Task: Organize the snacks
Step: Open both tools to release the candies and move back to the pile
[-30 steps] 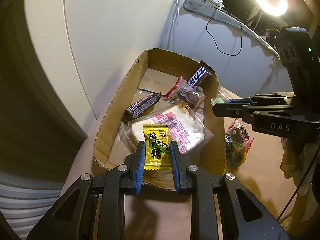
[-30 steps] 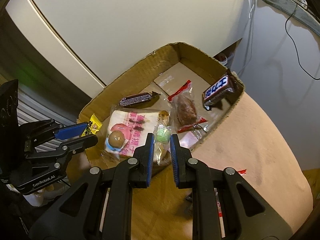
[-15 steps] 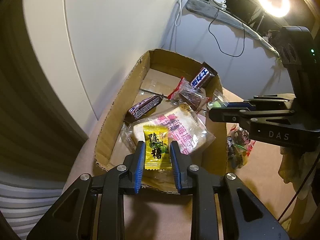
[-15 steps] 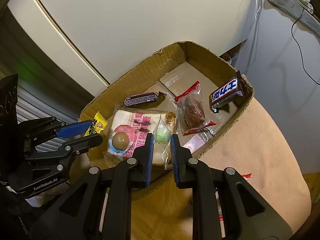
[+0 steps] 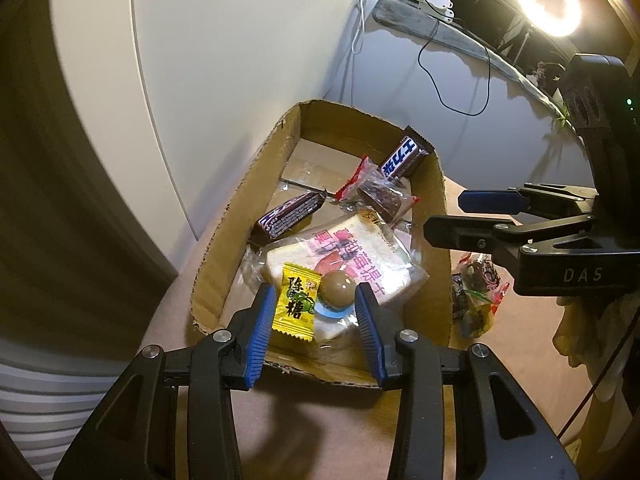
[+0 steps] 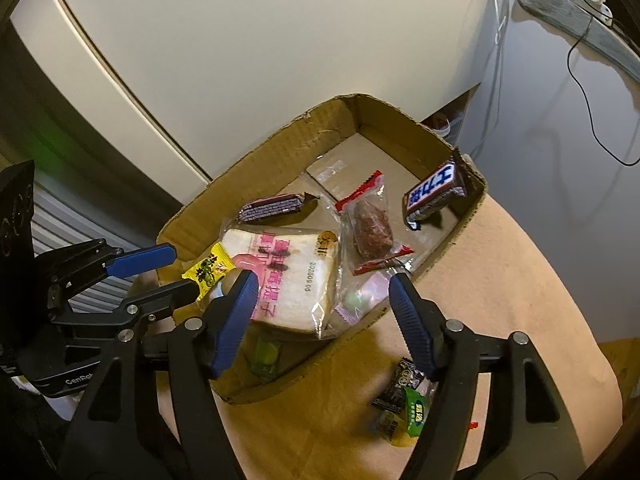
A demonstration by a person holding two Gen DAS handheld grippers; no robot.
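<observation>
A shallow corrugated cardboard box [image 5: 218,240] with ragged torn edges sits on a tan, cloth-like surface [image 6: 520,280] and holds the snacks. The left gripper [image 5: 316,316] hangs over the near end of the box with its ribbed blue pads spread wide, gripping nothing; between them lies a crinkly yellow candy packet [image 5: 297,304] printed with black characters, beside a glossy round brown sweet [image 5: 337,289] on a blue-and-white wrapper. Both rest on a clear-bagged slice of white bread [image 5: 360,256] with pink lettering. Deeper in lie a dark foil bar [image 5: 290,216], a clear red-edged sachet holding a brown lump [image 5: 380,196], and a brown chocolate bar with a blue-and-white label [image 5: 404,156] leaning on the box's right wall. The right gripper [image 6: 324,308] is likewise wide open and empty, poised over the box's near wall. Only the right wrist view shows a small clear packet with a pale green sweet [image 6: 354,302] lying in the box just past those fingers. A loose heap of wrapped candies [image 6: 404,404] lies outside on the cloth, seen in both views.
</observation>
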